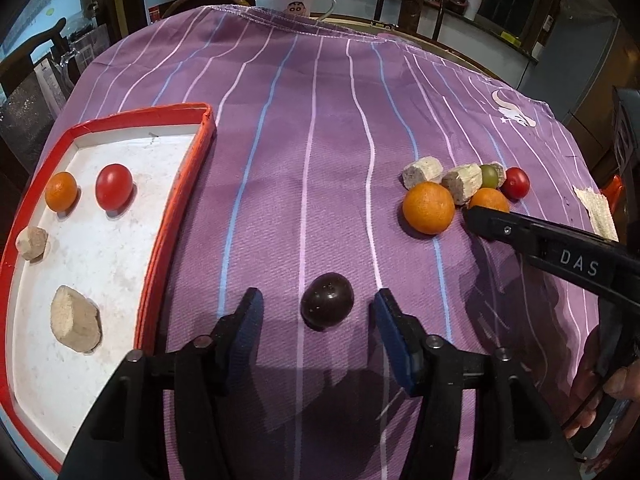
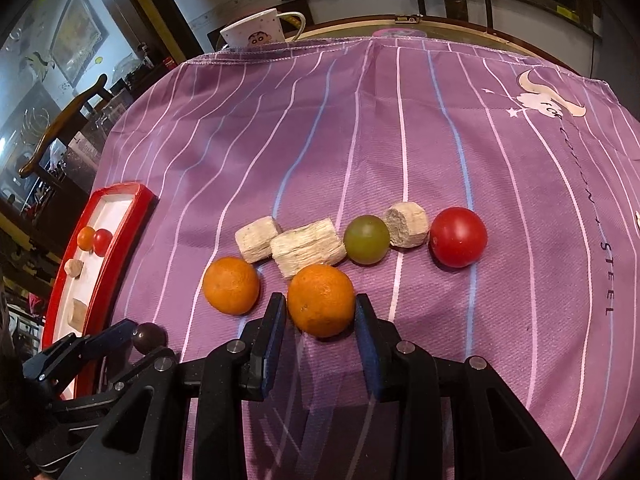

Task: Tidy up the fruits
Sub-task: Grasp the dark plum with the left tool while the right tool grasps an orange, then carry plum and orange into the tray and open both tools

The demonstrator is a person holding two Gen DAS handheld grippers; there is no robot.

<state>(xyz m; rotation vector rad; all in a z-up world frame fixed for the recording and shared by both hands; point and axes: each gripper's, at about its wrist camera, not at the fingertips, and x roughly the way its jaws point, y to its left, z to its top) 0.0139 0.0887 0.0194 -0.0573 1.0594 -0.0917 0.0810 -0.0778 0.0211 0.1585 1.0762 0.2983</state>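
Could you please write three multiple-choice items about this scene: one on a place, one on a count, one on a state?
1. Where does the dark fruit lie?
A. inside the tray
B. on the cloth between the fingers of the left hand-held gripper
C. beside the mug

2. How many items lie in the red-rimmed tray?
A. two
B. four
C. six

3. How do the fingers of the right hand-held gripper stand?
A. on either side of an orange
B. shut with nothing between
C. holding the red tomato

Answers: 1 B, the open fingers flank it on the purple cloth. 2 B, an orange, a tomato and two pale chunks. 3 A, the pads sit at its two sides.
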